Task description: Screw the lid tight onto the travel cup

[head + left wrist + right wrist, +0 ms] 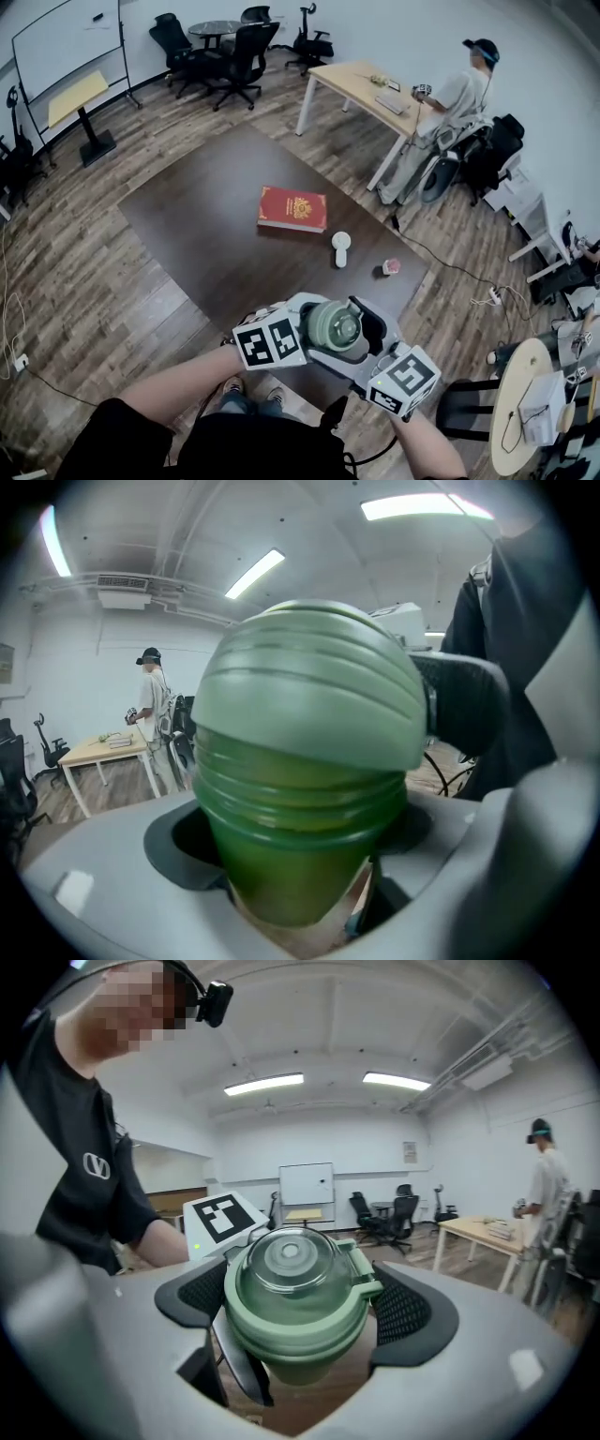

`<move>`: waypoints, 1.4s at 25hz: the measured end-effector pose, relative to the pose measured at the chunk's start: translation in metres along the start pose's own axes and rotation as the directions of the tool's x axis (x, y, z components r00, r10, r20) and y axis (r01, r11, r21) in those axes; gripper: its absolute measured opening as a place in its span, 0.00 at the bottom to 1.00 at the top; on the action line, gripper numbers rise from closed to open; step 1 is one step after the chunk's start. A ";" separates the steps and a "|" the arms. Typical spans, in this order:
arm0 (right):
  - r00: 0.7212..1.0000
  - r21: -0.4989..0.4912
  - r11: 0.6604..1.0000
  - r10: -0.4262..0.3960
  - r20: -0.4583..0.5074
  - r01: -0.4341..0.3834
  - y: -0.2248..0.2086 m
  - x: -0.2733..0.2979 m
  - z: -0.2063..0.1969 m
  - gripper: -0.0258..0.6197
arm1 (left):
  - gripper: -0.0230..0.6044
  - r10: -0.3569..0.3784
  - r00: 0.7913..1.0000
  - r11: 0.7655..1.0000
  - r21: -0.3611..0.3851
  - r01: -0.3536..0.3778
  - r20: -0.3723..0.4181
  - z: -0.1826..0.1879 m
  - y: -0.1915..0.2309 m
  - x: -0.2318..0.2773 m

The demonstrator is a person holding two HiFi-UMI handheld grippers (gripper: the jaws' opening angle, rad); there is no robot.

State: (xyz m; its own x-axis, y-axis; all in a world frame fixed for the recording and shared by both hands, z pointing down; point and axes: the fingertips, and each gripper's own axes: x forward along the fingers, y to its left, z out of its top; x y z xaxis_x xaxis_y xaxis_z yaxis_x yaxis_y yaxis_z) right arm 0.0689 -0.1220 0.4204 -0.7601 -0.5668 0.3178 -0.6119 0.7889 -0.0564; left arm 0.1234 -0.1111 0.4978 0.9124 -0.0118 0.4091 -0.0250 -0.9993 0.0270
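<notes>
Now both claws hold the green travel cup in the air

Seen from the head view, the cup hangs close before the person's body, over the near edge of the dark table (187, 225), well apart from the red book (292, 208). The left gripper (295, 855) pinches the travel cup (291, 874) on its clear green body. The right gripper (295, 1307) has its dark pads pressed on both sides of the lid (292, 1288).

Only the left gripper view shows the cup's side. There the pale green lid sits tilted on top, and the screw ridges (300, 794) under its rim are bare.

Only the right gripper view shows the lid's top clearly, a clear dome (286, 1260) with a small tab at one side.
</notes>
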 end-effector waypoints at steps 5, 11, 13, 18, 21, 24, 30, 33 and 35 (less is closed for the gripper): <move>0.945 0.157 0.941 -0.315 0.086 0.300 -0.005 -0.002 0.001 0.81 | 0.70 -0.012 1.000 1.000 -0.019 0.012 0.017 -0.002 -0.005 0.000; 0.962 0.153 0.970 -0.217 0.168 0.192 0.000 -0.017 0.017 0.81 | 0.70 -0.062 0.998 0.998 0.000 0.062 0.011 -0.002 -0.015 -0.003; 0.974 0.047 0.997 -0.070 0.214 0.061 0.012 -0.031 0.029 0.81 | 0.70 -0.120 0.992 0.993 -0.012 0.120 0.027 -0.001 -0.024 -0.006; 0.972 -0.205 0.951 0.237 -0.006 -0.233 0.040 -0.044 0.015 0.81 | 0.70 -0.275 0.960 0.961 -0.008 0.276 0.060 0.013 -0.049 -0.017; 0.953 -0.205 0.930 0.298 -0.059 -0.304 0.042 -0.042 0.016 0.78 | 0.70 -0.287 0.958 0.958 0.014 0.286 0.024 0.012 -0.054 -0.017; 0.954 -0.227 0.927 0.285 -0.092 -0.299 0.041 -0.037 0.018 0.68 | 0.70 -0.235 0.972 0.972 0.009 0.235 0.002 0.010 -0.045 -0.015; 0.979 -0.153 0.985 -0.107 -0.173 0.080 0.030 -0.013 0.011 0.64 | 0.70 -0.057 0.998 0.998 0.015 0.058 -0.037 -0.002 -0.019 -0.015; 0.938 -0.078 0.954 -0.299 -0.178 0.289 0.022 -0.008 0.006 0.64 | 0.70 -0.021 0.998 1.000 -0.009 0.021 -0.051 -0.009 -0.016 -0.011; 0.922 -0.055 0.934 -0.358 -0.150 0.354 0.022 -0.005 0.006 0.64 | 0.70 -0.023 0.999 0.999 -0.038 0.021 -0.043 -0.012 -0.015 -0.010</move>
State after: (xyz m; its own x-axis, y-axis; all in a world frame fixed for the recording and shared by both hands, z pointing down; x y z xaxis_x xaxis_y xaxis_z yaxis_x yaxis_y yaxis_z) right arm 0.0583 -0.1031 0.4117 -0.4485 -0.7691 0.4553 -0.8282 0.5491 0.1117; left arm 0.1100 -0.0953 0.5046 0.8945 0.0123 0.4469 -0.0211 -0.9973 0.0698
